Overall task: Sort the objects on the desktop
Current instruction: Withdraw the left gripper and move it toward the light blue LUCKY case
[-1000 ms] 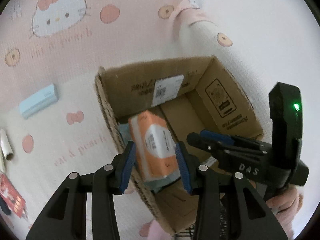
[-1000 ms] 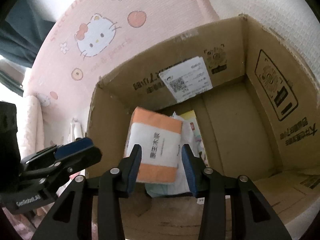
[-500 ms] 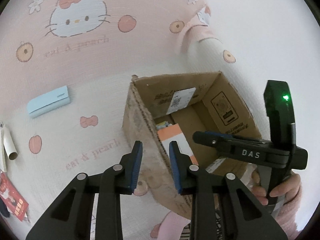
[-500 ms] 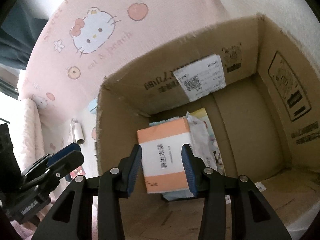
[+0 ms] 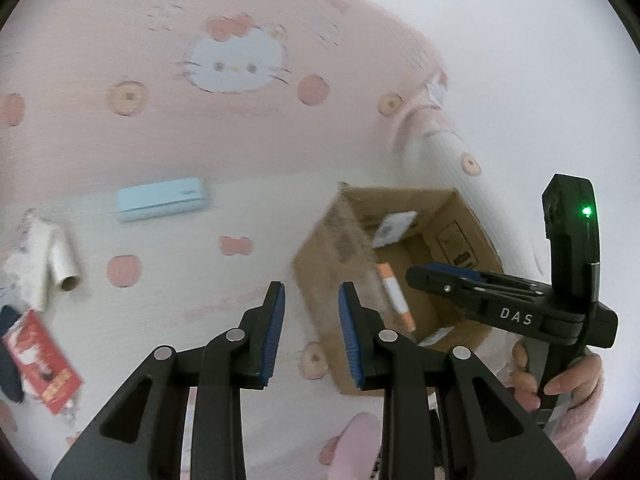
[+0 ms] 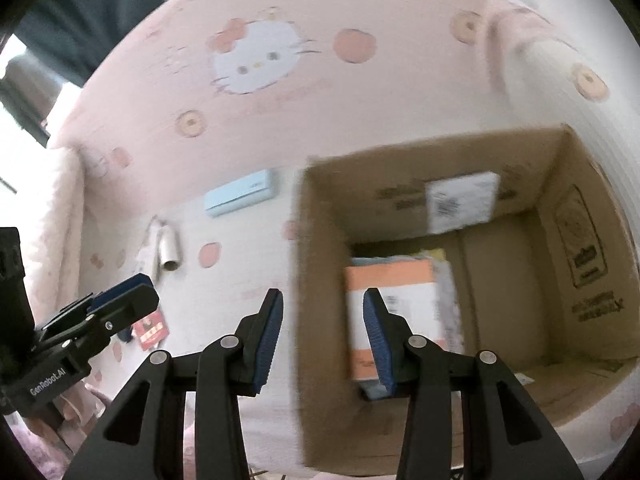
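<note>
An open cardboard box (image 5: 320, 248) (image 6: 324, 264) stands on the pink patterned cloth. Inside it lies an orange-and-white tissue pack (image 5: 394, 294) (image 6: 394, 280) on other items. My left gripper (image 5: 311, 332) is open and empty, above the cloth just left of the box; it also shows at the left of the right wrist view (image 6: 120, 300). My right gripper (image 6: 323, 340) is open and empty above the box's left wall; the left wrist view shows it side-on (image 5: 444, 276) over the box.
On the cloth left of the box lie a light blue case (image 5: 162, 199) (image 6: 240, 196), a white roll (image 5: 62, 260) (image 6: 168, 248), a red packet (image 5: 40, 364) (image 6: 150, 330) and a dark item (image 5: 8, 356). A pink-sleeved hand (image 5: 560, 384) holds the right gripper.
Both grippers have pulled back and swung left away from the box. The tissue pack, between the fingers a second ago, now lies in the box. More cloth and loose objects came into view.
</note>
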{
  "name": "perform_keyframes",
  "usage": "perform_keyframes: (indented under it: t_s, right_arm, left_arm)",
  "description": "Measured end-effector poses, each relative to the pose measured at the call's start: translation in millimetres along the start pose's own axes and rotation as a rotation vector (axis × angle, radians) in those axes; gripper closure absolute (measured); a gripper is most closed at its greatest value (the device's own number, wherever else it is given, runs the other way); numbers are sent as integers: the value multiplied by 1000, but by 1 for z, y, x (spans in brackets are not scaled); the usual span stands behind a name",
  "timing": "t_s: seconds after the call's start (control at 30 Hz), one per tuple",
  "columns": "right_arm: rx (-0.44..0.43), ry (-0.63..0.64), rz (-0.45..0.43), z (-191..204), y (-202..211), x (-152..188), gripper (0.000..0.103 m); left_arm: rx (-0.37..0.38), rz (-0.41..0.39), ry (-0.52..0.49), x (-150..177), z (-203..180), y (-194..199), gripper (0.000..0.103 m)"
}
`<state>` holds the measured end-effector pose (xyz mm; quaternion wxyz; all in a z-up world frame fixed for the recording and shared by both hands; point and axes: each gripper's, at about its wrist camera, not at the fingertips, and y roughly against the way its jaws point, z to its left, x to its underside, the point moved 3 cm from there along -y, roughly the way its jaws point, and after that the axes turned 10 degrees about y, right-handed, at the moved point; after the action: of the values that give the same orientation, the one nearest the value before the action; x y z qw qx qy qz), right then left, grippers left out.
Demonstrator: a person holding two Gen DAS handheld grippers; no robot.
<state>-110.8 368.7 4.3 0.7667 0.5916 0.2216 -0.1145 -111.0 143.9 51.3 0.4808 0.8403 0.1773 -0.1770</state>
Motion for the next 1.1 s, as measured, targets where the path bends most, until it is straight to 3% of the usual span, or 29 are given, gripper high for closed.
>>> perform_keyframes:
  t_s: [0.17, 0.37, 0.47, 0.6, 0.7, 0.77, 0.93, 1.1]
  right_arm:
    - [1, 104, -27, 59, 13, -6, 64]
    - [118, 208, -109, 120, 60, -2, 63]
    - [139, 200, -152, 142, 82, 0, 57]
    - [74, 165, -171, 170, 94, 3, 56]
    - [47, 182, -151, 189, 82, 1, 55]
    - [47, 202, -120, 201, 66, 0, 55]
    - [-10, 254, -51, 223, 23, -10, 55]
    - [-44, 307, -9, 236, -16, -18, 51]
  left_arm:
    - [8, -118, 78, -9, 47, 60, 65]
    - [53, -303, 175, -11, 108, 145, 51]
    - [54, -304, 187, -6, 132, 171, 51]
    - [25, -321, 128, 4, 155, 194, 47]
    - [-42, -349, 103, 9, 173, 194, 42]
    - [-55, -327, 120, 12, 187, 187, 42]
    - [25, -232, 300, 24, 232, 162, 41]
    - [28, -202, 445, 31, 272, 140, 41]
